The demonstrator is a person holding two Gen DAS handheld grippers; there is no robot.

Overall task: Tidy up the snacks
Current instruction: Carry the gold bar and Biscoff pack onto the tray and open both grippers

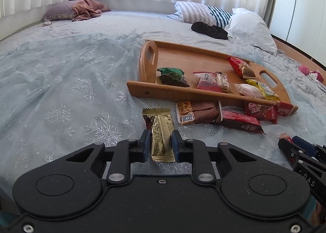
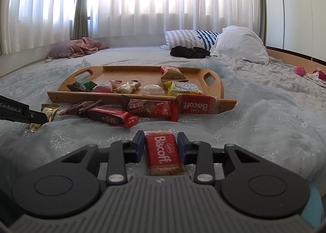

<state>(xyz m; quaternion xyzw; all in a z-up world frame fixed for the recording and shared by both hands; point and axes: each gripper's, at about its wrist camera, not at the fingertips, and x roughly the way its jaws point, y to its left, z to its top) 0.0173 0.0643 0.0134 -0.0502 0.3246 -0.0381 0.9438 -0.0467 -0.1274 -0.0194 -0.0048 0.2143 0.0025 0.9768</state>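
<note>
My left tool (image 1: 161,141) is closed on a gold snack packet (image 1: 161,131), its blue pads pressed to the packet's two long edges, with the packet lying on the bed (image 1: 61,90) just in front of the wooden tray (image 1: 140,88). My right tool (image 2: 161,144) is clamped on a red Biscoff packet (image 2: 164,153) in the same way, also on the bed on the near side of the tray.

Between the tools and the tray's near rim lie more snacks: a brown almond packet (image 1: 196,111) and two dark red bars (image 1: 240,122), all close against the rim, and a second Biscoff packet (image 2: 196,104) that leans on the rim itself.

Inside the tray sit a green packet (image 1: 173,77), a red-and-white packet (image 1: 212,82), a small white one (image 1: 247,90), a yellow one (image 1: 262,89) and a red triangular pouch (image 1: 241,67) toward the far handle.
</note>
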